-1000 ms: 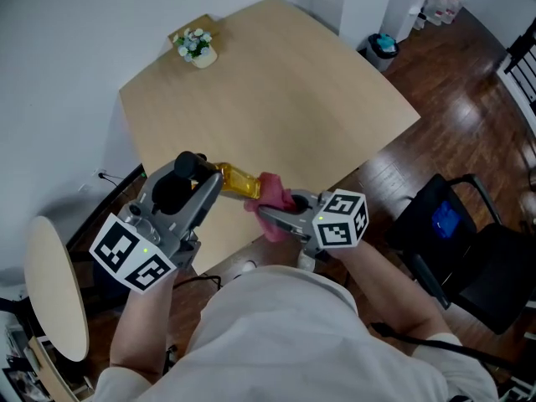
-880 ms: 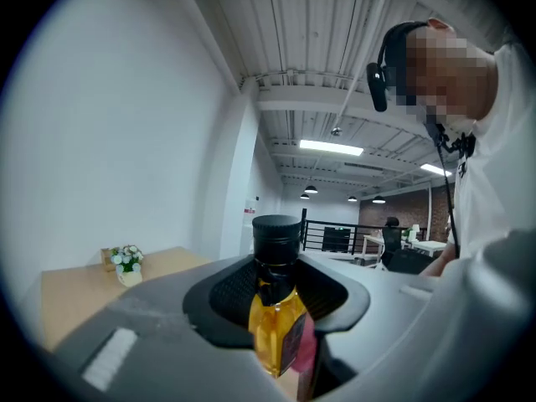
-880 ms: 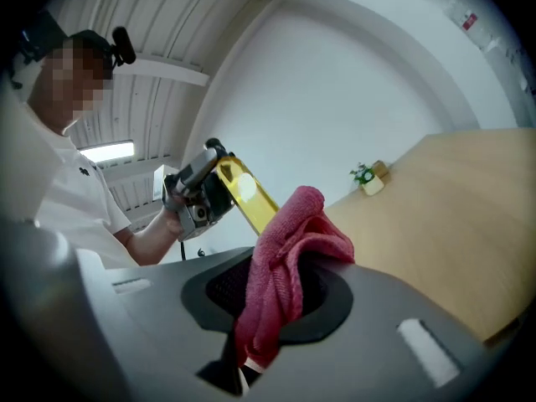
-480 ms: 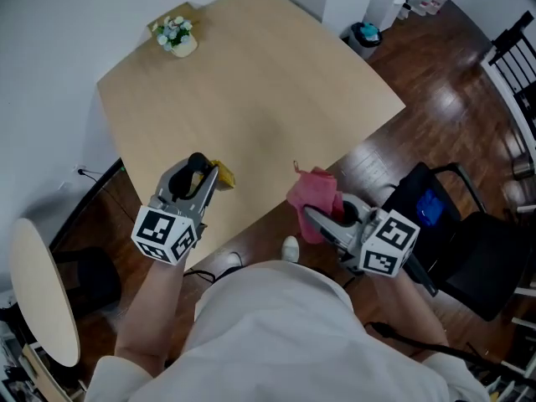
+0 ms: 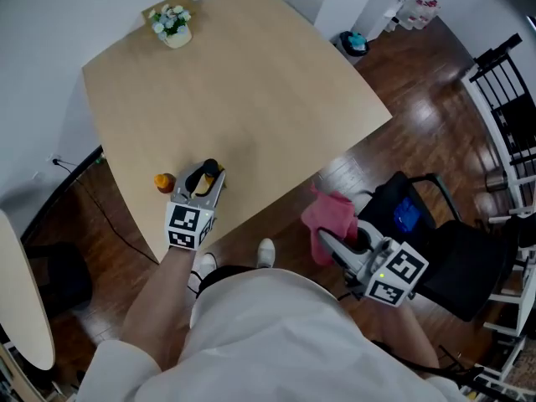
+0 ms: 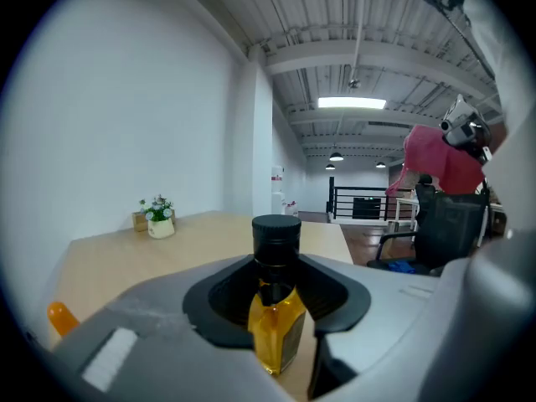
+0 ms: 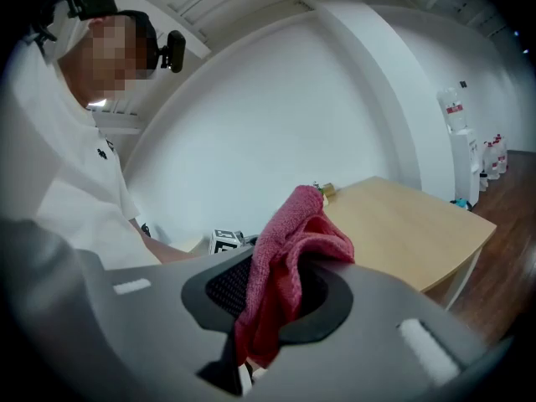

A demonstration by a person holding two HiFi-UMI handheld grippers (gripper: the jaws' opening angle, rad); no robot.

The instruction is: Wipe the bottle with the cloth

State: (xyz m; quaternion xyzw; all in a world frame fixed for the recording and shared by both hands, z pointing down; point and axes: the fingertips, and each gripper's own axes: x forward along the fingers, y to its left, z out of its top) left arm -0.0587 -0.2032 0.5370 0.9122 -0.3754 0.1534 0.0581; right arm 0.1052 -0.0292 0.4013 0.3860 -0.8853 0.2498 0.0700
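An amber bottle (image 6: 276, 329) with a black cap (image 6: 276, 234) stands upright between the jaws of my left gripper (image 6: 276, 308), which is shut on its neck. In the head view that left gripper (image 5: 204, 179) is over the near left part of the wooden table (image 5: 251, 82), the bottle (image 5: 204, 182) showing just past its marker cube. My right gripper (image 5: 339, 243) is off the table, over the floor at the right, shut on a pink cloth (image 5: 329, 214). The cloth (image 7: 289, 262) hangs bunched out of the right gripper (image 7: 272, 308). Bottle and cloth are well apart.
A small orange object (image 5: 164, 182) lies on the table just left of the left gripper. A flower pot (image 5: 172, 25) sits at the far corner. A black chair (image 5: 435, 249) with something blue on it stands right of the right gripper. A round side table (image 5: 18, 291) is at the left.
The cloth has come off the bottle: my right gripper drew it back to the right, off the table. My left gripper carried the bottle left and turned it upright.
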